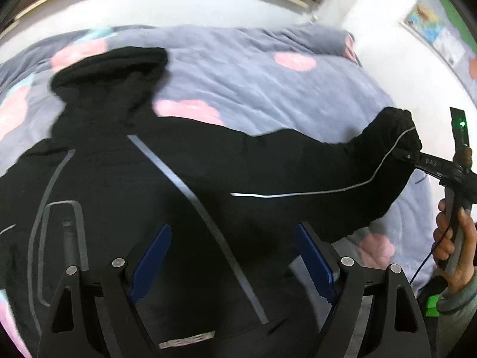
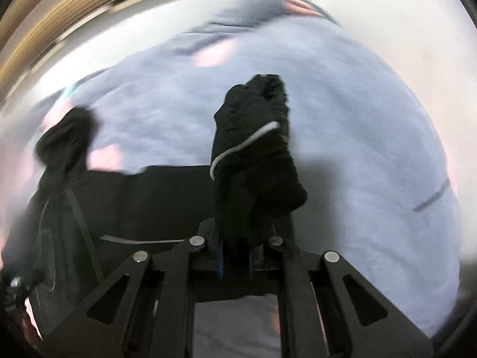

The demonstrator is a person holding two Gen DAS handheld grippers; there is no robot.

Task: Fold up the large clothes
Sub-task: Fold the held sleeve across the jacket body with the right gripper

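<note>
Spread over a grey quilt [image 1: 268, 89] with pink blotches, the black jacket [image 1: 143, 185] lies flat, soft and limp, probably bulky rather than heavy. The right gripper [image 2: 235, 261] is clamped on its sleeve cuff [image 2: 256, 137], a sound hold; the left gripper [image 1: 231, 258] hangs wide apart above the body, gripping nothing.

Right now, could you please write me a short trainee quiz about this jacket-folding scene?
1. True or false: the left claw is shut on the black jacket.
2. What does the right claw grip? A) sleeve cuff B) hood C) floral quilt
3. Fill in: the jacket lies on a grey quilt with ___ flowers.

Key: 1 false; 2 A; 3 pink.
</note>
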